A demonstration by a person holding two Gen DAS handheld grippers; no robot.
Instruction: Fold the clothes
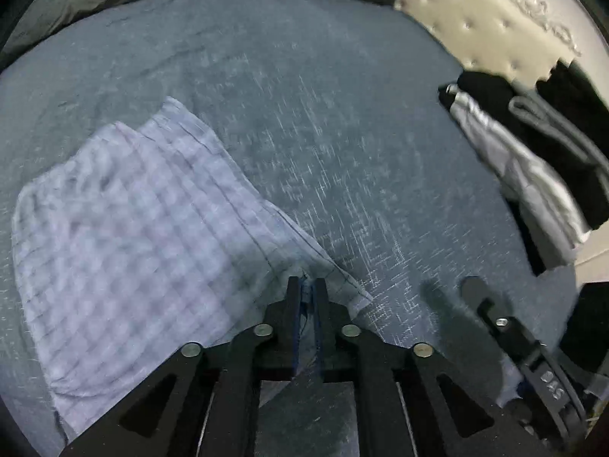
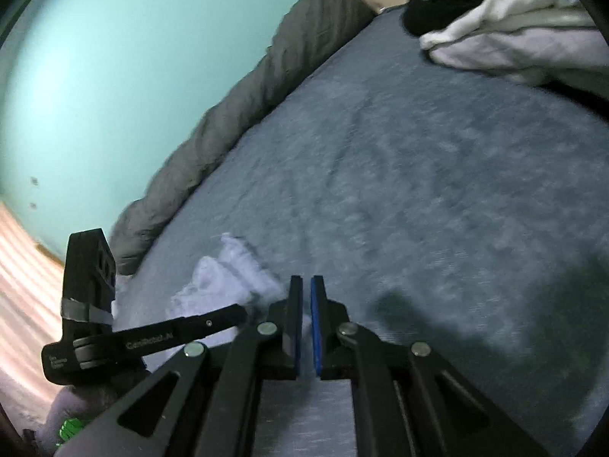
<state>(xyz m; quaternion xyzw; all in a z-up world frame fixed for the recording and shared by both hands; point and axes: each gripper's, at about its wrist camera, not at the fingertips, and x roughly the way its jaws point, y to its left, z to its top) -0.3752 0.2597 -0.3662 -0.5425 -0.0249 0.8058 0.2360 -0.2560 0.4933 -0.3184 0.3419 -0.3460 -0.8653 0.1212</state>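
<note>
A pale lilac checked garment (image 1: 129, 236) lies partly folded on the blue-grey bed sheet (image 1: 323, 122), at the left in the left wrist view. My left gripper (image 1: 307, 285) is shut on the garment's near right edge. My right gripper (image 2: 306, 283) is shut with cloth of the same garment (image 2: 232, 270) between its pads, just above the sheet (image 2: 418, 190). The right gripper also shows at the lower right of the left wrist view (image 1: 472, 285). The left gripper shows at the lower left of the right wrist view (image 2: 236, 312).
A pile of black, white and grey clothes (image 1: 533, 160) lies at the sheet's right edge, also at the top right of the right wrist view (image 2: 514, 26). A dark grey duvet (image 2: 236, 114) runs along the far side. A beige tufted headboard (image 1: 495, 11) and a teal wall (image 2: 114, 57) stand behind.
</note>
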